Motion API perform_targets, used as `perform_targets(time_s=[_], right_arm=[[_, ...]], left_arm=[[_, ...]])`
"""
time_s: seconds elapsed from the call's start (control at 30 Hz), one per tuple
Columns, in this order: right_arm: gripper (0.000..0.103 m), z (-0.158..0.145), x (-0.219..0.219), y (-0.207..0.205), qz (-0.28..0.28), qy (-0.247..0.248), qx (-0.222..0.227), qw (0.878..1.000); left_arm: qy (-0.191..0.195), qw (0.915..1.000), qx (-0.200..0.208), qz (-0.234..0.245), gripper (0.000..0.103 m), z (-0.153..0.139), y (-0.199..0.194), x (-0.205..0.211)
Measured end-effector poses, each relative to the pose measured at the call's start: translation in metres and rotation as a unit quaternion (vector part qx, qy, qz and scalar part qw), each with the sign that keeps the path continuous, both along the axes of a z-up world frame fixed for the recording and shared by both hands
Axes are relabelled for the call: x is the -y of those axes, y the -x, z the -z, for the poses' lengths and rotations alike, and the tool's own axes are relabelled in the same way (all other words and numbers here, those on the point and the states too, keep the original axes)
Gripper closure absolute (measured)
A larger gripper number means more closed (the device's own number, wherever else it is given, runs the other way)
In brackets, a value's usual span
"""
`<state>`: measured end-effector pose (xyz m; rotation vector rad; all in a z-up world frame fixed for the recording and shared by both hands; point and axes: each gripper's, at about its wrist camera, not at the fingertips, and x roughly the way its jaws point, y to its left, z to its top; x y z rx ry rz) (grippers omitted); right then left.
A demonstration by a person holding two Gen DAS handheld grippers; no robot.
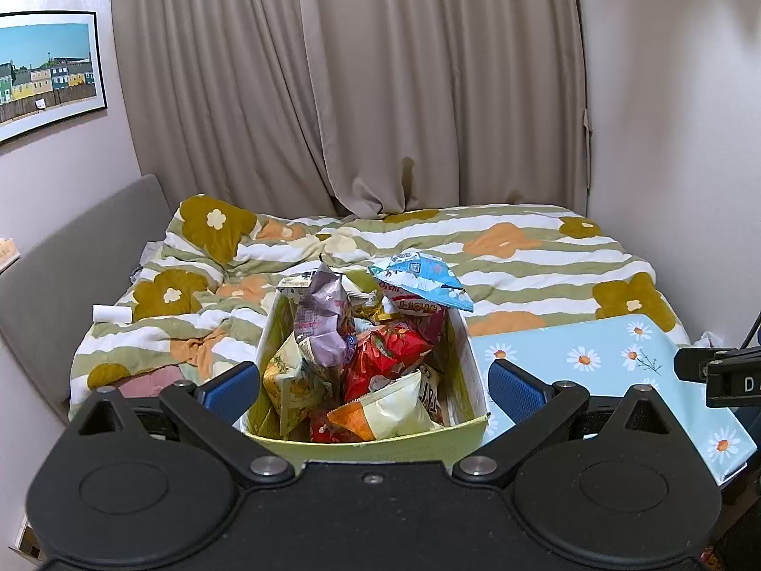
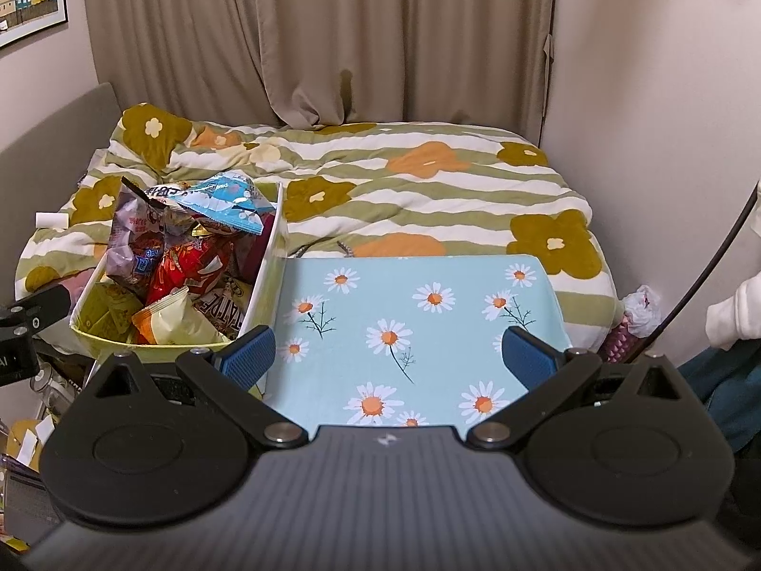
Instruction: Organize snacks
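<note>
A pale green box [image 1: 468, 361] full of snack bags stands on the bed; it also shows at the left of the right wrist view [image 2: 266, 261]. In it lie a purple bag [image 1: 321, 319], a red bag [image 1: 385, 357], a blue-white bag [image 1: 423, 280] on top and a yellow-orange bag [image 1: 385, 411] at the front. My left gripper [image 1: 375, 385] is open, its blue pads either side of the box's near end, holding nothing. My right gripper [image 2: 387, 357] is open and empty over a light blue daisy-print board [image 2: 418, 314].
The board [image 1: 604, 366] lies right of the box on a flowered striped duvet [image 2: 428, 181]. A small white roll [image 1: 112, 313] lies at the bed's left edge. Curtains and walls close the back and right. A grey headboard [image 1: 71, 276] runs along the left.
</note>
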<state>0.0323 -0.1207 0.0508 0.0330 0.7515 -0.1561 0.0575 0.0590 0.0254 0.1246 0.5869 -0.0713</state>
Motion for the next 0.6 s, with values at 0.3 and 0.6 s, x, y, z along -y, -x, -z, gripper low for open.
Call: perform_targets(time_s=[0.3, 0.6], right_arm=[[0.000, 0.0002, -0.0010, 0.0005, 0.000, 0.000, -0.001, 1.000], [0.000, 0.0045, 0.0010, 0.0027, 0.002, -0.001, -0.004, 1.000]], left_arm=[[0.003, 1.0000, -0.005, -0.001, 0.000, 0.0034, -0.0009, 0.0028], [-0.016, 0.9997, -0.007, -0.020, 0.000, 0.0058, -0.0037, 0.0065]])
